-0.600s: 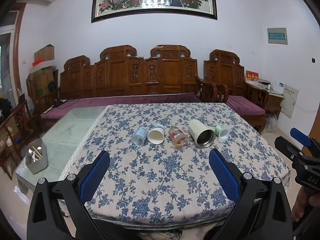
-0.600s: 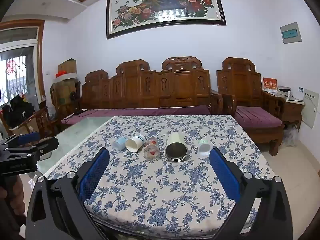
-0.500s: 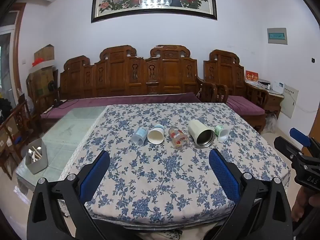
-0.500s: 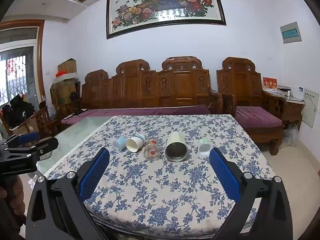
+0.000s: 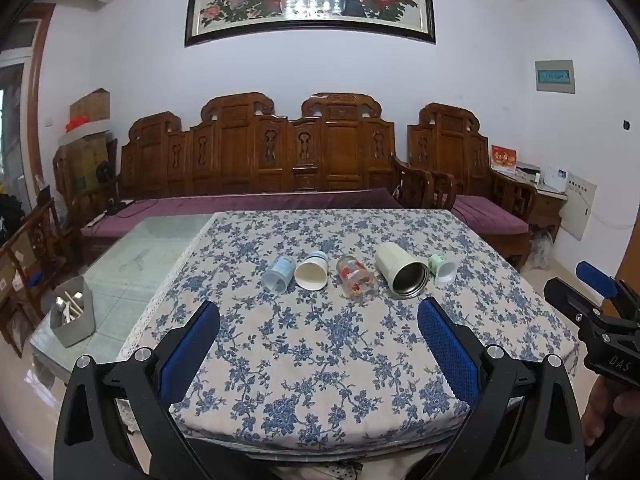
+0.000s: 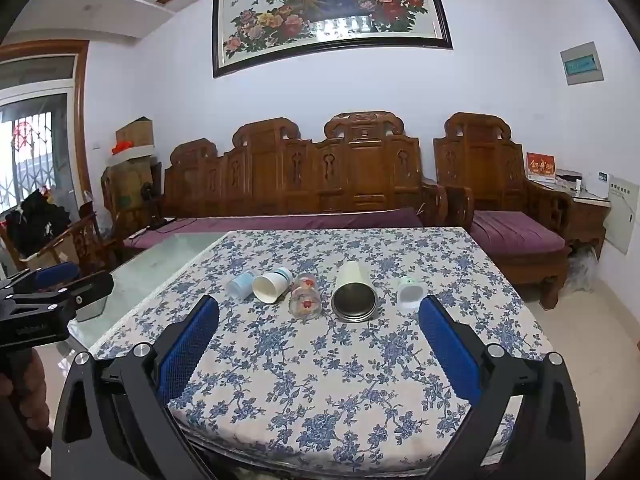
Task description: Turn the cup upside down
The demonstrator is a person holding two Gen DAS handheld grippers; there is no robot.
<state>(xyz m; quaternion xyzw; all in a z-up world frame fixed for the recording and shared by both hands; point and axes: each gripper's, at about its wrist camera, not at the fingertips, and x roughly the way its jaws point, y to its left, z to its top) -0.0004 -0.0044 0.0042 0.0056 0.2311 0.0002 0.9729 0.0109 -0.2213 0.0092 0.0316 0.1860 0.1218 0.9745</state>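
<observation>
Several cups lie on their sides in a row on the blue-flowered tablecloth [image 5: 320,360]: a light blue cup [image 5: 278,274], a white paper cup [image 5: 312,274], a clear glass with red print [image 5: 356,282], a large cream steel tumbler [image 5: 402,274] and a small green-white cup [image 5: 442,269]. The same row shows in the right wrist view, with the tumbler [image 6: 354,294] in the middle. My left gripper [image 5: 318,344] is open and empty, short of the cups. My right gripper [image 6: 318,344] is open and empty too, also short of them.
A glass table top [image 5: 132,264] extends left of the cloth, with a grey utensil holder [image 5: 72,316] on it. A carved wooden sofa [image 5: 288,160] stands behind the table. The right gripper shows at the right edge of the left wrist view [image 5: 596,312].
</observation>
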